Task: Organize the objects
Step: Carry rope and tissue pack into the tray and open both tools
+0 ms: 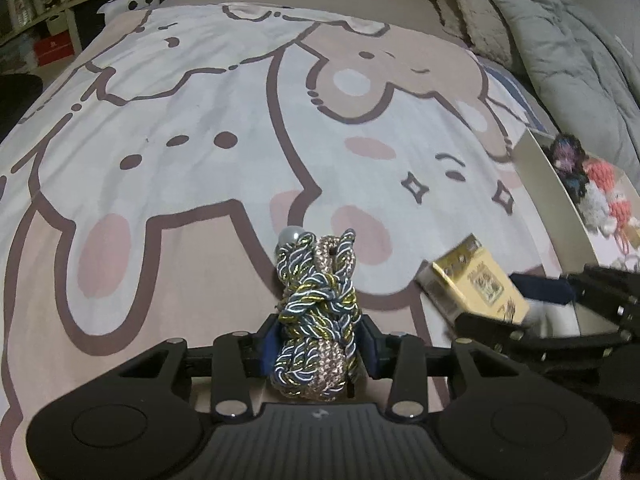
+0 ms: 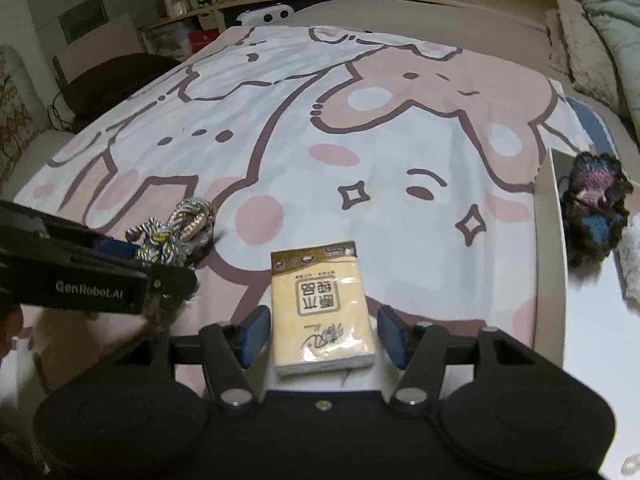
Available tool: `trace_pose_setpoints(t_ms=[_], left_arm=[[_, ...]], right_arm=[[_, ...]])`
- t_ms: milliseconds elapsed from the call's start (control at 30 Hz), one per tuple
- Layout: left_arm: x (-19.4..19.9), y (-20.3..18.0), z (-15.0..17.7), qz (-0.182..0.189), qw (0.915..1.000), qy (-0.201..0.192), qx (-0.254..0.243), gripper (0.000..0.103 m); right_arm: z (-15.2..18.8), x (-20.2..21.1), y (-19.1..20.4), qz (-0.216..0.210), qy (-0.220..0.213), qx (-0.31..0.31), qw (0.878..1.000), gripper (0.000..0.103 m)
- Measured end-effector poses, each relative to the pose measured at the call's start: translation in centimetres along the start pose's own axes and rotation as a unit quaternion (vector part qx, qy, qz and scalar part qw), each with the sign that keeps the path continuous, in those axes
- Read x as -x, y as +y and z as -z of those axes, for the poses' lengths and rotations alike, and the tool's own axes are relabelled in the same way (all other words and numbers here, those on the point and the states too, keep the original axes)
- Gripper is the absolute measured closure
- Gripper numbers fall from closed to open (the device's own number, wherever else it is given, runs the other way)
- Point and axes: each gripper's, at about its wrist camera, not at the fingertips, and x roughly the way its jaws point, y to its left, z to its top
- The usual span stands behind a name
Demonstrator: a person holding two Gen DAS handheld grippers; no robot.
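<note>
A knotted hair tie of blue, gold and silver cord with a pearl bead (image 1: 316,312) sits between the blue pads of my left gripper (image 1: 318,342), which is shut on it just above the bedspread. The right wrist view shows the same knot (image 2: 176,232) at the left gripper's tip (image 2: 120,256). A yellow tissue pack (image 2: 322,308) lies on the bedspread between the pads of my right gripper (image 2: 324,336). Those pads stand slightly off its sides, so the gripper is open. The left wrist view has the pack (image 1: 472,280) at the right.
A cartoon-print bedspread (image 2: 360,128) covers the bed. A white box (image 2: 556,240) at the right holds a dark knitted flower (image 2: 596,204) and other yarn pieces (image 1: 600,196). Pillows and a grey duvet (image 1: 560,60) lie far right. Shelves run along the back.
</note>
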Motion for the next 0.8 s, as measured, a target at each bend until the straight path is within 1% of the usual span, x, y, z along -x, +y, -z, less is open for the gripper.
trace_pose_setpoints(t_ms=[167, 367, 400, 467, 500, 667, 800], left_arm=[[-0.4, -0.2, -0.4, -0.001, 1.0000, -0.004, 0.009, 0.060], [-0.9, -0.3, -0.8, -0.007, 0.9999, -0.009, 0.008, 0.060], [-0.9, -0.3, -0.8, -0.009, 0.9999, -0.009, 0.006, 0.062], [-0.8, -0.4, -0.9, -0.012, 0.9998, -0.014, 0.007, 0.063], [-0.8, -0.4, -0.9, -0.012, 0.9998, -0.016, 0.005, 0.063], [0.1, -0.5, -1.0, -0.006, 0.9995, -0.031, 0.006, 0.064], [1.4, -0.7, -1.3, 0.007, 0.9986, -0.051, 0.008, 0.064]], right_arm=[[-0.2, -0.6, -0.7, -0.004, 0.001, -0.020, 1.000, 0.043], [0.0, -1.4, -0.5, 0.002, 0.012, -0.015, 1.000, 0.042], [0.1, -1.5, -0.5, 0.001, 0.013, -0.015, 1.000, 0.043], [0.0, -1.5, -0.5, 0.000, 0.010, -0.017, 1.000, 0.050], [-0.1, -1.4, -0.4, 0.001, 0.010, -0.017, 1.000, 0.050], [-0.3, -0.4, -0.6, 0.004, -0.006, -0.021, 1.000, 0.050], [-1.0, 1.1, -1.2, 0.013, -0.032, -0.035, 0.999, 0.050]])
